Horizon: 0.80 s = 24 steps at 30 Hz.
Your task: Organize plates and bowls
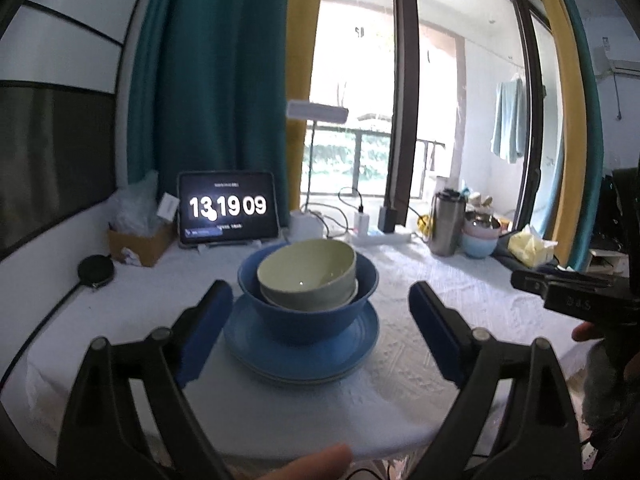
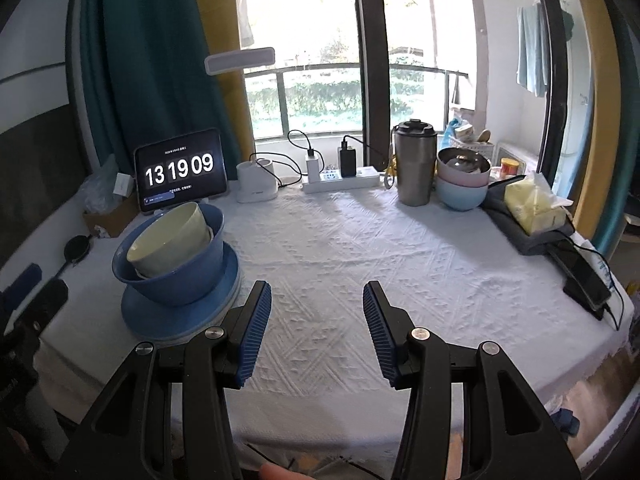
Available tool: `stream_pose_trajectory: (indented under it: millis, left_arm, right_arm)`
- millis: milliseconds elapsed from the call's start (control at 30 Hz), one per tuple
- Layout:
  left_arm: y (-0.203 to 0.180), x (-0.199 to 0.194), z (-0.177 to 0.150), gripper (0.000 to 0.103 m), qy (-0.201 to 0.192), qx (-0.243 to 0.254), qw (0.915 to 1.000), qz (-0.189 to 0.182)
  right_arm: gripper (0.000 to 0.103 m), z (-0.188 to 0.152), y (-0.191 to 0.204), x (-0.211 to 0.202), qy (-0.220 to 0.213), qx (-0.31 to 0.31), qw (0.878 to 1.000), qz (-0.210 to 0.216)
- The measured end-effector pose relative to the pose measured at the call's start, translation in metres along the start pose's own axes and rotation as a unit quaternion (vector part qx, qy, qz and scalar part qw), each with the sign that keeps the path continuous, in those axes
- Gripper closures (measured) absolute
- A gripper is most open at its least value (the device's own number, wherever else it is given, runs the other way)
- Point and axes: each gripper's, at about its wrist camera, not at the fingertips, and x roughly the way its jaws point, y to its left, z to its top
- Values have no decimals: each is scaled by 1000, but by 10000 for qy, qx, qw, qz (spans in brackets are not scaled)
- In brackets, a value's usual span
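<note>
Two grippers hang over a table covered with a white cloth [image 2: 340,248], and neither has hold of anything. On the left part of the table, a pale green bowl [image 1: 306,276] sits tilted inside a larger blue bowl [image 1: 308,312], which stands on a stack of blue plates [image 1: 300,356].

From the left wrist view, the left gripper [image 1: 320,312] has its jaws spread wide, one blue pad on each side of the stack; the pads are clear of the dishes and the stack lies just beyond them. The right gripper [image 2: 317,320] stands about half open above bare cloth, with the stack to its left.

At the far edge, a tablet [image 2: 180,170] shows a clock, with a power strip [image 2: 340,180] to its right. Farther right stand a steel tumbler [image 2: 414,164] and, just beside it, a pink bowl nested in a light blue bowl [image 2: 462,194].
</note>
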Motion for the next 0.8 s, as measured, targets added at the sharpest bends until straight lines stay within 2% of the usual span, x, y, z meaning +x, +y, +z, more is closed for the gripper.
stream_pose_trajectory:
  millis: [200, 433, 800]
  left_arm:
    - [-3, -11, 11, 12, -226, -19, 9997, 62]
    - [-3, -20, 27, 12, -551, -78, 9983, 171]
    - [-5, -20, 49, 12, -905, -173, 9956, 167]
  right_arm:
    - [52, -1, -13, -22, -243, 17, 9996, -155]
    - [52, 4, -24, -53, -761, 49, 9966, -323]
    - [52, 19, -22, -77, -1077, -8, 9937, -311]
